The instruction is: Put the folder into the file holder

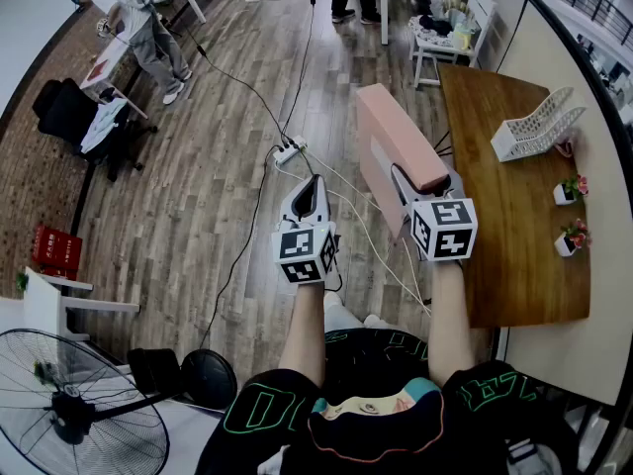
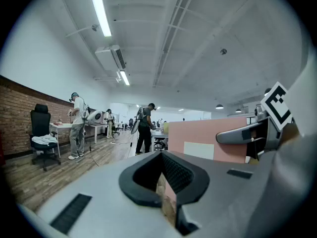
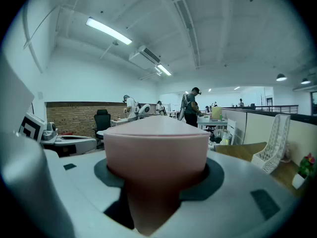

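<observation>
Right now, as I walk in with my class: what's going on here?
A person holds a gripper in each hand. The right gripper has its jaws clamped on a thick pink folder, held in the air beside a wooden table. The white file holder stands on that table, apart from the folder, which is not yet in it. The left gripper has its jaws together and holds nothing.

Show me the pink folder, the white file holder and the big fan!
pink folder (image 1: 398, 139), head view, its top edge.
file holder (image 1: 537, 129), head view, its slatted side.
fan (image 1: 67, 410), head view, its middle hub.
</observation>
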`<state>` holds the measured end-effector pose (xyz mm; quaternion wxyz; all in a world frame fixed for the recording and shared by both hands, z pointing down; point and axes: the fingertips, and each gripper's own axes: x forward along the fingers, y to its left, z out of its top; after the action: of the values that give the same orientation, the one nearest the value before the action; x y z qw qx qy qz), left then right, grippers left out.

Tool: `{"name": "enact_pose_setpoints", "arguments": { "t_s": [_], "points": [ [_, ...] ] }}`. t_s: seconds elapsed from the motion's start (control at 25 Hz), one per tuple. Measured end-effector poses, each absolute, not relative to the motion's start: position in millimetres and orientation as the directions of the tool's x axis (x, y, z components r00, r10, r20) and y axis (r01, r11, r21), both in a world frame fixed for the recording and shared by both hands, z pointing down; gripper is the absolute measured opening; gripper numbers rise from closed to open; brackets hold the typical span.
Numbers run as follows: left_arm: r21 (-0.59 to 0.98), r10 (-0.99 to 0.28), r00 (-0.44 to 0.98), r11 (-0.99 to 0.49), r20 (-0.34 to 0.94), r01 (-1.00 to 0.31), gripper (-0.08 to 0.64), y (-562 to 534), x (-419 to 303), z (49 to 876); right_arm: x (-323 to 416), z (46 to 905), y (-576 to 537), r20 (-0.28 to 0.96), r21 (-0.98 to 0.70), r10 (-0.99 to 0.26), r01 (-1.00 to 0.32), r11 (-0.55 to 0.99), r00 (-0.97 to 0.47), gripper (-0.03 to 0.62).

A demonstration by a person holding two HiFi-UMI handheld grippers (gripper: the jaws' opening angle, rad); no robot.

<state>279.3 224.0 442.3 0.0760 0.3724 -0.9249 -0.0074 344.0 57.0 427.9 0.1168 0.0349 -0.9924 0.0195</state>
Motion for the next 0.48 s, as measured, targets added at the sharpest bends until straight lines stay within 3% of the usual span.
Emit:
{"name": "enact_pose_setpoints", "arguments": {
  "t_s": [0.48],
  "points": [
    [0.08, -0.694, -0.714, 0.72, 0.098, -0.689, -0.003, 223, 275, 428, 344, 416, 50, 0.221, -0.024, -0.064, -0.071, 0.997, -0.973, 0.279]
  ]
}}
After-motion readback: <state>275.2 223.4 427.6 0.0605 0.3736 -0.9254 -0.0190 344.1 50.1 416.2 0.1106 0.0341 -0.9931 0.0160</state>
